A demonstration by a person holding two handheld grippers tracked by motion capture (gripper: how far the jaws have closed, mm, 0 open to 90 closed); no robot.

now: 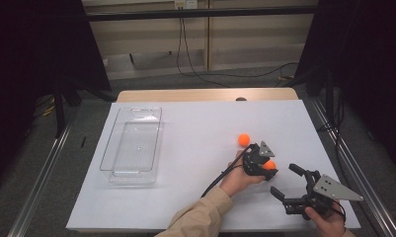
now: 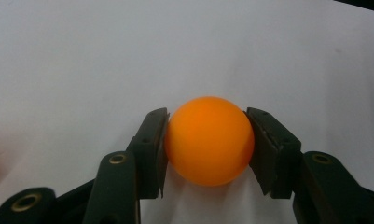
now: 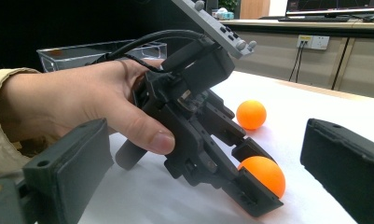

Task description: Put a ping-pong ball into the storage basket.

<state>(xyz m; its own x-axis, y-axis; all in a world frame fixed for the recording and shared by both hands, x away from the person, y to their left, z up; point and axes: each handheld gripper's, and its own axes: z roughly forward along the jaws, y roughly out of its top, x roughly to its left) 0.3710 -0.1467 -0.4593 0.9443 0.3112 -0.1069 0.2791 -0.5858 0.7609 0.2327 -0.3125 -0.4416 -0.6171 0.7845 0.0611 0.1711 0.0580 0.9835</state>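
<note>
Left hand-held gripper [image 1: 267,167] is clenched on a small, smooth orange plastic ball [image 2: 209,141], its two black pads pressing the ball's opposite sides while the ball rests on the white tabletop [image 1: 195,148]. Taking the clear, empty rectangular plastic bin [image 1: 132,144] as landmark, the gripped ball lies well to the bin's right, toward the person's edge of the tabletop, so the carry would run leftward across open surface. A second orange ball [image 1: 243,139] sits loose, slightly nearer the bin and just beyond the left hand-held gripper. Right hand-held gripper [image 1: 287,183] hangs farthest from the bin with jaws spread and nothing between them; the left hand is plainly better placed.
</note>
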